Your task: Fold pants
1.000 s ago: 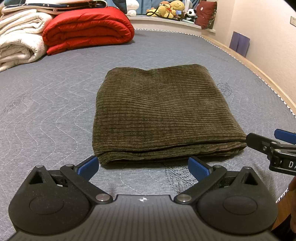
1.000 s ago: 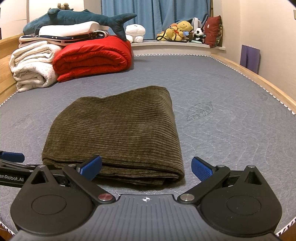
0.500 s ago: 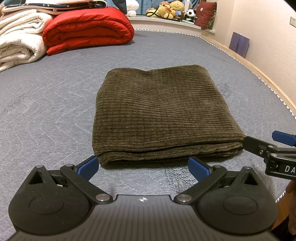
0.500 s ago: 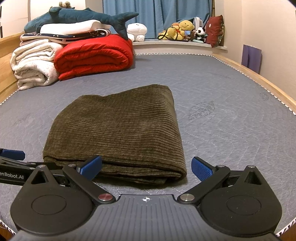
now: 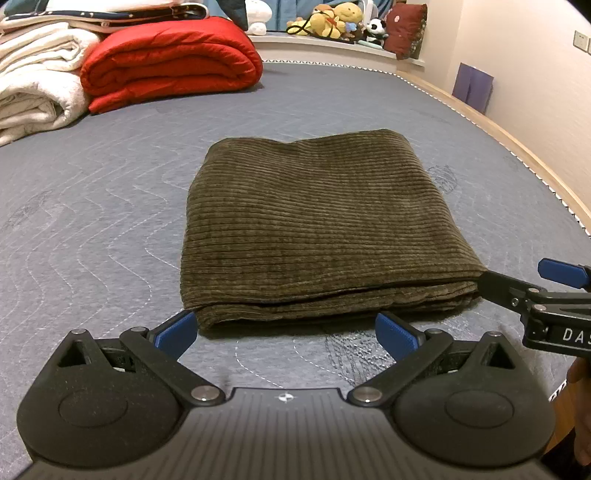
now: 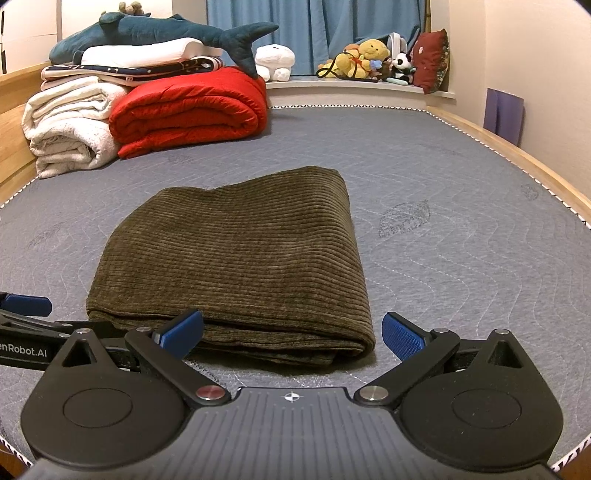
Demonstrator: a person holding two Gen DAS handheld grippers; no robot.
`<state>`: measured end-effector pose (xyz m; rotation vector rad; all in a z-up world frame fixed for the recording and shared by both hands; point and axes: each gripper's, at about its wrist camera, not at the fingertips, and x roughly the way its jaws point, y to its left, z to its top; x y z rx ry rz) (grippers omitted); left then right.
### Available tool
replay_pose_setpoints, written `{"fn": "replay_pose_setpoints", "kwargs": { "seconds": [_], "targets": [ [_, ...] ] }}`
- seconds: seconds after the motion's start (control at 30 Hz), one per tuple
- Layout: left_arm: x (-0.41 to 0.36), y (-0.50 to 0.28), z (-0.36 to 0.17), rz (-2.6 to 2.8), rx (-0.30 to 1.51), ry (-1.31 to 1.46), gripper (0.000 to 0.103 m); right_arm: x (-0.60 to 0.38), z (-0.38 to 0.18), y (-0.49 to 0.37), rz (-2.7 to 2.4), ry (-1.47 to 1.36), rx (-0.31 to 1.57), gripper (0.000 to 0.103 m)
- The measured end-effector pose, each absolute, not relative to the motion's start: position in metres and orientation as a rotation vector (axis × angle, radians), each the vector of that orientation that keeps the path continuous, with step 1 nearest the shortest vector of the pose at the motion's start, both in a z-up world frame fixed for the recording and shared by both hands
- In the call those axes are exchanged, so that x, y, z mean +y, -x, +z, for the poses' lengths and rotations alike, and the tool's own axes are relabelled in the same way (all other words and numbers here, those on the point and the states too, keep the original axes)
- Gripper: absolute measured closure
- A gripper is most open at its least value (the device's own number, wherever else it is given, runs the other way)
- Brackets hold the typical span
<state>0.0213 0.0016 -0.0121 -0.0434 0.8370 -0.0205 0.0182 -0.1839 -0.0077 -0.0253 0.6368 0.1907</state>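
The olive-brown corduroy pants [image 5: 317,221] lie folded into a flat rectangle on the grey quilted mattress [image 5: 92,206]; they also show in the right wrist view [image 6: 236,258]. My left gripper [image 5: 286,328] is open and empty just short of the bundle's near folded edge, towards its left corner. My right gripper [image 6: 291,332] is open and empty just short of the near edge at the right corner. Each gripper shows at the edge of the other's view, beside the pants.
A red folded quilt [image 5: 170,62] and white blankets [image 5: 33,81] are stacked at the far left, with a plush shark [image 6: 166,31] on top. Stuffed toys [image 6: 365,59] sit on the far ledge. A wooden bed rim [image 5: 517,151] runs along the right.
Both grippers have drawn back slightly from the pants' near edge and stay open. The pants have not moved.
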Motion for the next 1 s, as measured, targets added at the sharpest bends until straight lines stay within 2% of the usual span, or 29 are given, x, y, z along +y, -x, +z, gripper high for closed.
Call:
{"fn": "replay_pose_setpoints", "kwargs": {
  "seconds": [1.0],
  "targets": [
    [0.0045, -0.0198, -0.0119, -0.026, 0.825, 0.046, 0.000, -0.1853, -0.0112, -0.0192, 0.200, 0.027, 0.639, 0.001]
  ]
}}
